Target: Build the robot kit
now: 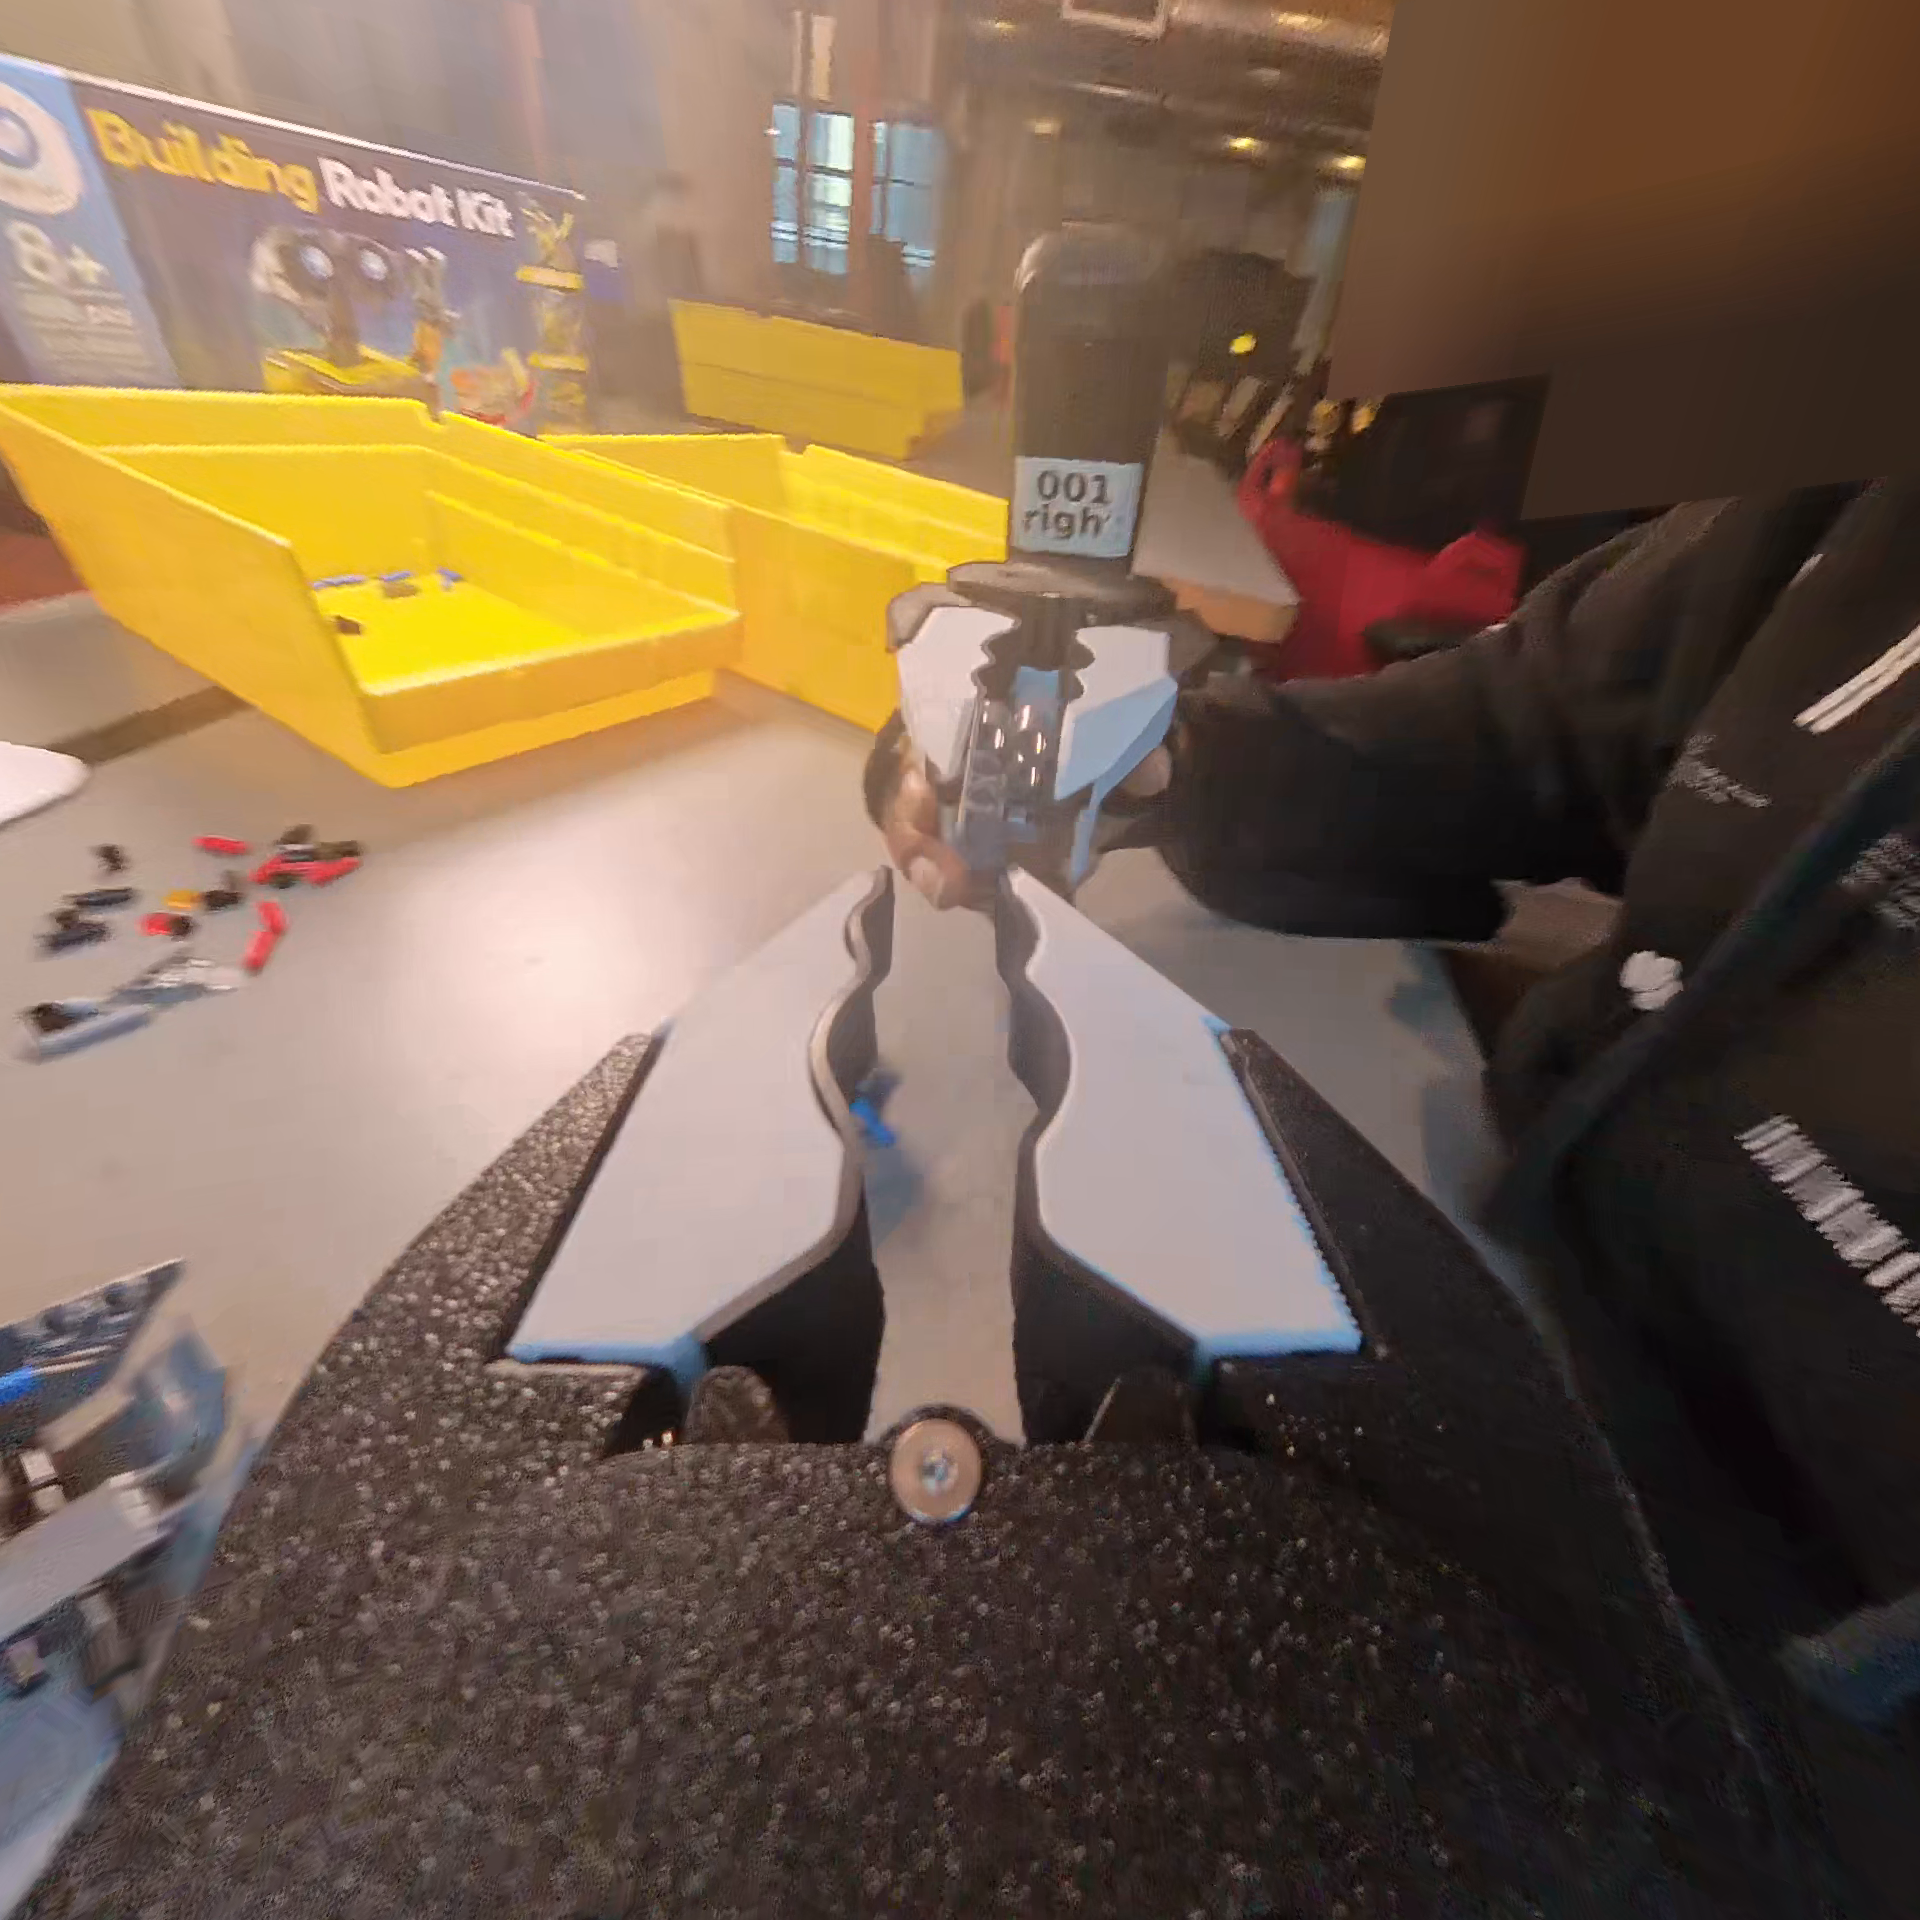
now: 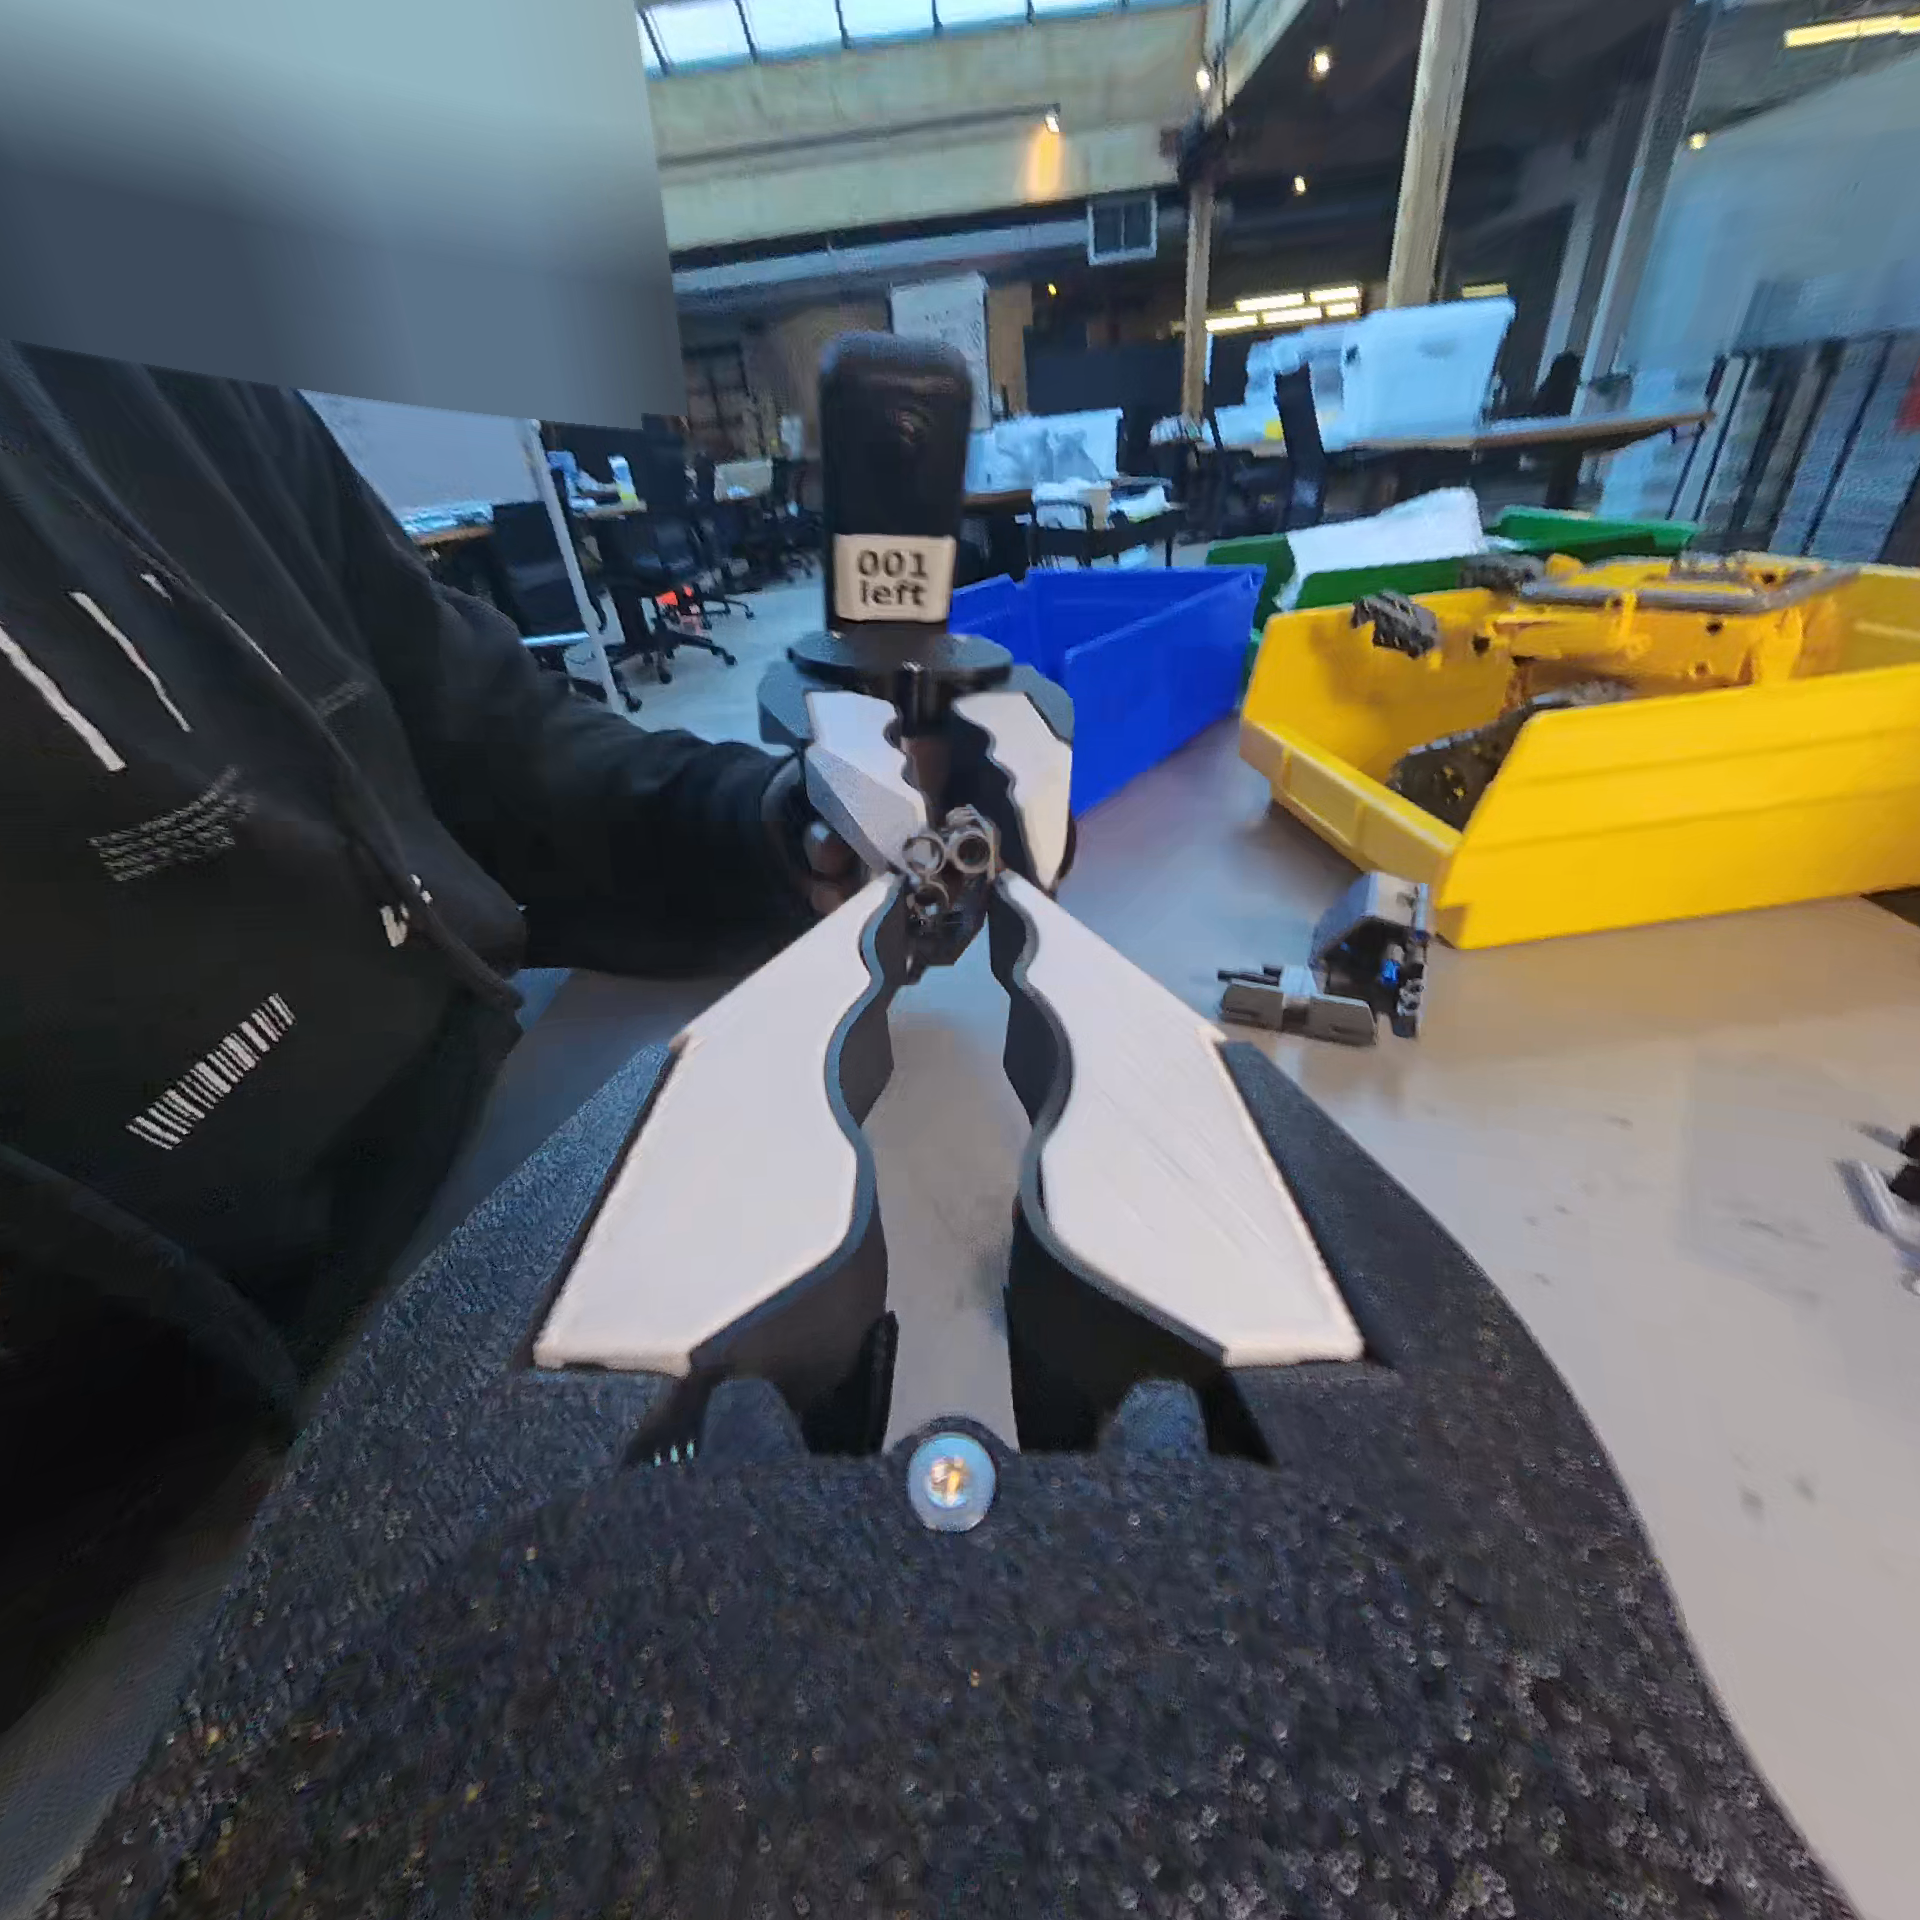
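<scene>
**Facing grippers meet over a small perforated beam**

Meeting tip to tip above a grey table top (image 1: 499, 1039), the two handheld grippers point at each other. The left gripper (image 1: 943, 883) has its two grey fingers spread a little apart, with bare table showing between them all the way down; whether their tips touch anything I cannot tell. The right gripper (image 2: 940, 894), seen from the left wrist view at (image 1: 1013, 831), pinches a short grey plastic building beam with round holes (image 1: 1003, 774) between its two fingers, and the beam's hole-pierced end faces the right wrist camera at (image 2: 951, 868). A small blue plastic pin (image 1: 873, 1112) shows beside the left gripper's left finger; blur hides whether it lies on the table.

Three open yellow plastic bins appear in the left wrist view, the nearest (image 1: 436, 623) holding a few tiny parts. Behind them stands one printed cardboard kit box (image 1: 312, 270). Loose red and black small parts (image 1: 208, 883) lie scattered at left. The right wrist view shows one yellow bin of dark parts (image 2: 1621, 769), one blue bin (image 2: 1122, 665) and one half-built grey model (image 2: 1340, 966) on the table.
</scene>
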Demonstrator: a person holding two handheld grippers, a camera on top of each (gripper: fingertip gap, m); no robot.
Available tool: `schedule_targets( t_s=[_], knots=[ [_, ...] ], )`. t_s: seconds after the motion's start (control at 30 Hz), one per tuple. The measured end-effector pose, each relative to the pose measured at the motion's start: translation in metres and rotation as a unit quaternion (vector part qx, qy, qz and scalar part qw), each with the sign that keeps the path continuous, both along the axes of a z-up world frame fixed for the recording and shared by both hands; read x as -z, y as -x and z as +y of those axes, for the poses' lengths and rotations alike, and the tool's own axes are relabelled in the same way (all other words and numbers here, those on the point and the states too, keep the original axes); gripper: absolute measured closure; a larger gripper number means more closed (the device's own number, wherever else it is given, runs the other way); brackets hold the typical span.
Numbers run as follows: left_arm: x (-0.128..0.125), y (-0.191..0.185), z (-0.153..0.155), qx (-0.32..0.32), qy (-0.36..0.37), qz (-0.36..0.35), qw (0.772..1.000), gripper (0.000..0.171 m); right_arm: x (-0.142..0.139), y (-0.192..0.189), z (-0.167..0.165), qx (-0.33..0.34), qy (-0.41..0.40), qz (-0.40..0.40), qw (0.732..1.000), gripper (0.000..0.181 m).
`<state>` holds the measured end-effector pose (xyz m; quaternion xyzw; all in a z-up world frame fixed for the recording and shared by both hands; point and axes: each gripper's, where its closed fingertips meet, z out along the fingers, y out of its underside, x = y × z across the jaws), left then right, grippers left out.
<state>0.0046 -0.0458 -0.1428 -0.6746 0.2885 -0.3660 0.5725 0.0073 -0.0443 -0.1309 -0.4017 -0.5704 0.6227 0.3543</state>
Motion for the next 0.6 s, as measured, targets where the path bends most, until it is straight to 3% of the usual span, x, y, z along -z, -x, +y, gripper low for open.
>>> schedule_targets(
  t_s=[0.13, 0.23, 0.37, 0.43, 0.5, 0.6],
  knots=[
    [-0.015, -0.008, -0.012, 0.039, -0.003, -0.045, 0.998, 0.159, 0.001, 0.002, -0.015, -0.017, -0.032, 0.005, 0.999, 0.168],
    [-0.007, -0.006, -0.009, 0.011, -0.012, 0.005, 1.0, 0.17, 0.006, 0.005, -0.013, -0.008, -0.043, -0.007, 0.999, 0.168],
    [-0.003, 0.003, -0.003, -0.016, -0.014, 0.041, 0.999, 0.171, 0.014, 0.01, -0.008, 0.017, -0.095, -0.034, 0.995, 0.166],
    [0.004, 0.016, 0.003, -0.035, -0.012, 0.066, 0.997, 0.171, 0.022, 0.005, 0.001, -0.001, -0.146, -0.076, 0.986, 0.146],
    [0.021, 0.029, 0.006, -0.034, 0.023, 0.088, 0.995, 0.171, 0.049, -0.008, 0.015, -0.049, -0.184, -0.172, 0.966, 0.119],
    [0.043, 0.039, 0.01, -0.038, 0.057, 0.116, 0.991, 0.171, 0.084, -0.012, 0.035, -0.096, -0.244, -0.253, 0.931, 0.1]
  ],
)
